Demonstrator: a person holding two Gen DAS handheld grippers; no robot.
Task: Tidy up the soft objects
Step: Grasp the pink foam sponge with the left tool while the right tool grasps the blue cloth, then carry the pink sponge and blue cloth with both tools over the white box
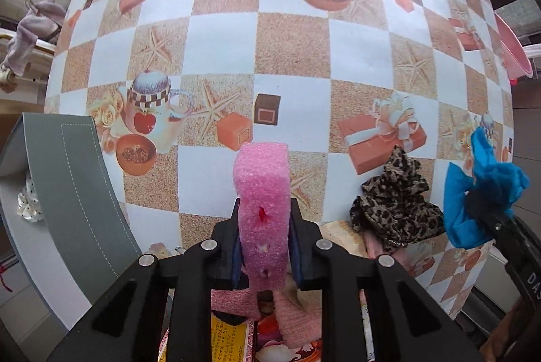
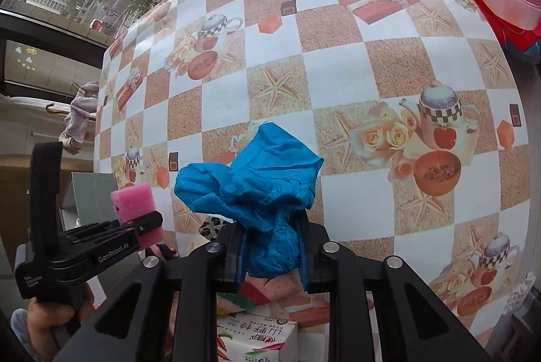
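My left gripper [image 1: 263,247] squeezes the pink foam block [image 1: 262,179], my right gripper [image 2: 272,255] clamps the blue cloth [image 2: 253,183]; I should carry both gently to the grey box [image 1: 77,166].

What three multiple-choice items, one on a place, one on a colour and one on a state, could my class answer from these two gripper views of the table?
1. Where does the leopard-print cloth lie?
A. inside the grey box
B. on the table, between the two grippers
C. in the red basin

2. What colour is the foam block in the left gripper?
A. pink
B. green
C. white

3. In what state is the right gripper?
A. open over bare table
B. shut on nothing
C. shut on the blue cloth

Answers:
1 B, in the left wrist view it sits on the checked tablecloth, right of the foam and left of the blue cloth.
2 A, the block reads pink in both views.
3 C, its pads pinch the bunched blue fabric.
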